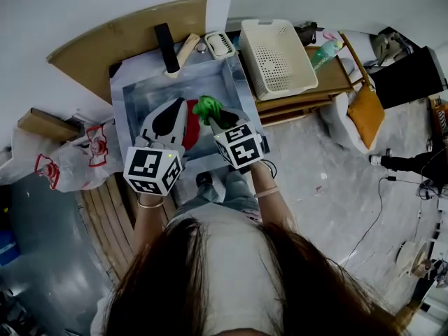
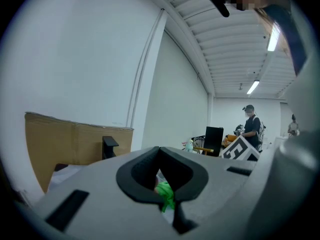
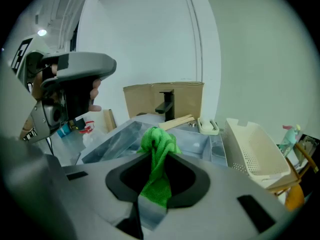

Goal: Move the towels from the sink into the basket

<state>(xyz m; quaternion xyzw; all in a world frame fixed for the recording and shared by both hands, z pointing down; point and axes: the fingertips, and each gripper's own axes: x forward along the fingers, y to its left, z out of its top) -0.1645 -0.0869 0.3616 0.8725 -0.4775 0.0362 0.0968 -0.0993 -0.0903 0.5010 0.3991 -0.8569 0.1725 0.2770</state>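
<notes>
My right gripper (image 1: pixel 222 122) is shut on a green towel (image 1: pixel 206 108), which bunches up above the jaws over the steel sink (image 1: pixel 133 100). In the right gripper view the green towel (image 3: pixel 159 141) runs down between the pads of the right gripper (image 3: pixel 160 160). A red towel (image 1: pixel 191 128) lies in the sink, mostly hidden by my left gripper (image 1: pixel 170 120), whose jaws look closed with nothing in them. In the left gripper view a bit of the green towel (image 2: pixel 165 193) shows beyond the left gripper (image 2: pixel 160 153). The cream basket (image 1: pixel 276 58) stands to the right of the sink.
A black faucet (image 1: pixel 166 47), a wooden piece (image 1: pixel 187 47) and a soap dish (image 1: pixel 219 44) line the sink's far edge. The basket (image 3: pixel 255 146) rests on a wooden shelf (image 1: pixel 329 79). A plastic bag (image 1: pixel 77 156) lies at the left. A person (image 2: pixel 251 126) stands far off.
</notes>
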